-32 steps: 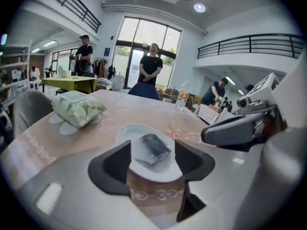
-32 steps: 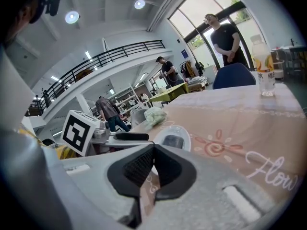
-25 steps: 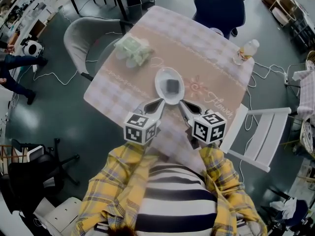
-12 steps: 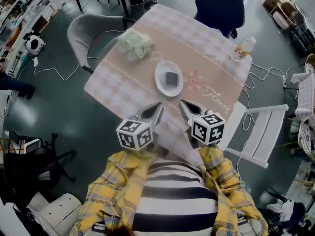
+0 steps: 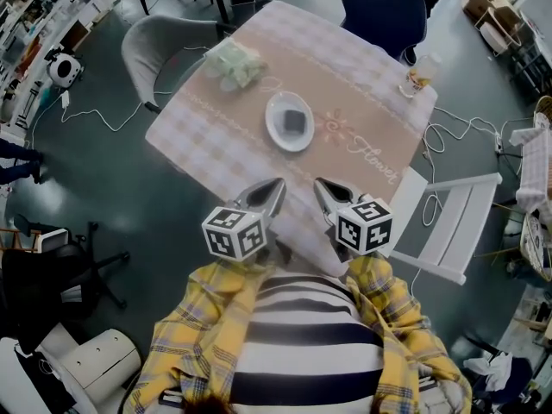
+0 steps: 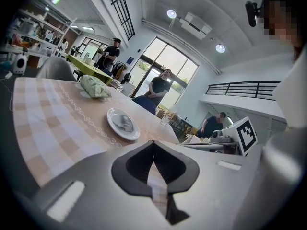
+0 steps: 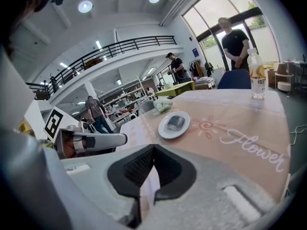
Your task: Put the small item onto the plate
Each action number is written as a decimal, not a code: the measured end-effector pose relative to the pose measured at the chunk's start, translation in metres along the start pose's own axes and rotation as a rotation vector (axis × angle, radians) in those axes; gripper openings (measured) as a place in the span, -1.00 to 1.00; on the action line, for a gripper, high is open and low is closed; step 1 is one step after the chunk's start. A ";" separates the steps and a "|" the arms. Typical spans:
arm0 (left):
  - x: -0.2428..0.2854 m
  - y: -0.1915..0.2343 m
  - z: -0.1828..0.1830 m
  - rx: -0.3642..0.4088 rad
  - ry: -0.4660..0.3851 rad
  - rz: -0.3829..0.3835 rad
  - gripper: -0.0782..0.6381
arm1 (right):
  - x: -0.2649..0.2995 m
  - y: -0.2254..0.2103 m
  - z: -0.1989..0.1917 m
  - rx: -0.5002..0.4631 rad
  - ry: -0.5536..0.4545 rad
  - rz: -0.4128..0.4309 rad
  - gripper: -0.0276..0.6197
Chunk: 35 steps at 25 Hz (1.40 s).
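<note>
A white plate (image 5: 278, 129) rests mid-table on the checked cloth, with the small dark grey item (image 5: 296, 121) lying on it. Both grippers hover near the table's front edge, well short of the plate. My left gripper (image 5: 279, 183) is shut with nothing between its jaws, and so is my right gripper (image 5: 317, 182). The left gripper view has the plate (image 6: 115, 124) and item (image 6: 125, 122) ahead beyond the closed jaws (image 6: 153, 145). From the right gripper view the plate (image 7: 165, 130) with the item (image 7: 176, 121) sits ahead of the closed jaws (image 7: 153, 148).
A green bag (image 5: 231, 63) lies at the table's far left, a drink bottle (image 5: 416, 74) at the far right corner. A grey chair (image 5: 151, 54), a dark blue chair (image 5: 384, 11) and a white folding chair (image 5: 448, 222) surround the table. People stand in the background.
Both grippers have drawn back from the plate toward the person; a second ago their tips were at the plate's rim. The left gripper has also rolled. The item stays on the plate.
</note>
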<state>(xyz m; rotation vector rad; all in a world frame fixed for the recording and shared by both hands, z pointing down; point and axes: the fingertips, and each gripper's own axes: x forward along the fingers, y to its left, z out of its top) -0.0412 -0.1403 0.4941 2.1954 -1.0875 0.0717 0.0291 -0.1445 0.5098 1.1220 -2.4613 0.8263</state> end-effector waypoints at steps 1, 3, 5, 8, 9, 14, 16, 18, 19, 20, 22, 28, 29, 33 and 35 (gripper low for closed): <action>-0.001 -0.002 -0.002 -0.002 -0.002 0.003 -0.77 | -0.003 0.001 -0.003 -0.004 0.002 0.001 -0.92; -0.002 -0.006 -0.006 -0.005 -0.005 0.008 -0.77 | -0.009 0.003 -0.008 -0.010 0.007 0.005 -0.92; -0.002 -0.010 -0.009 -0.008 -0.007 0.008 -0.77 | -0.014 0.004 -0.013 -0.017 0.013 0.007 -0.92; -0.002 -0.015 -0.013 -0.012 -0.007 0.005 -0.77 | -0.022 0.007 -0.023 -0.024 0.027 0.011 -0.92; -0.002 -0.016 -0.014 -0.013 -0.005 0.004 -0.77 | -0.025 0.008 -0.026 -0.024 0.032 0.014 -0.92; 0.000 -0.022 -0.019 -0.012 0.003 0.001 -0.77 | -0.038 0.012 -0.040 -0.016 0.041 0.024 -0.92; 0.000 -0.024 -0.020 -0.011 0.004 -0.001 -0.77 | -0.040 0.013 -0.042 -0.009 0.038 0.025 -0.92; 0.000 -0.025 -0.022 -0.009 0.008 -0.002 -0.77 | -0.041 0.013 -0.045 0.000 0.037 0.026 -0.92; 0.001 -0.026 -0.023 -0.007 0.013 -0.002 -0.77 | -0.041 0.013 -0.047 0.003 0.038 0.027 -0.92; 0.001 -0.026 -0.025 -0.005 0.019 -0.002 -0.77 | -0.040 0.014 -0.048 0.004 0.040 0.029 -0.92; 0.001 -0.025 -0.028 -0.002 0.032 0.002 -0.77 | -0.039 0.015 -0.049 0.005 0.044 0.034 -0.92; 0.001 -0.020 -0.028 -0.006 0.041 0.012 -0.77 | -0.038 0.012 -0.046 0.001 0.039 0.035 -0.92; 0.001 -0.020 -0.028 -0.006 0.041 0.013 -0.77 | -0.038 0.011 -0.045 0.002 0.037 0.034 -0.92; 0.001 -0.020 -0.028 -0.007 0.054 0.010 -0.77 | -0.038 0.010 -0.041 0.012 0.027 0.033 -0.92; 0.002 -0.021 -0.029 -0.009 0.070 0.000 -0.77 | -0.038 0.010 -0.040 0.018 0.023 0.031 -0.92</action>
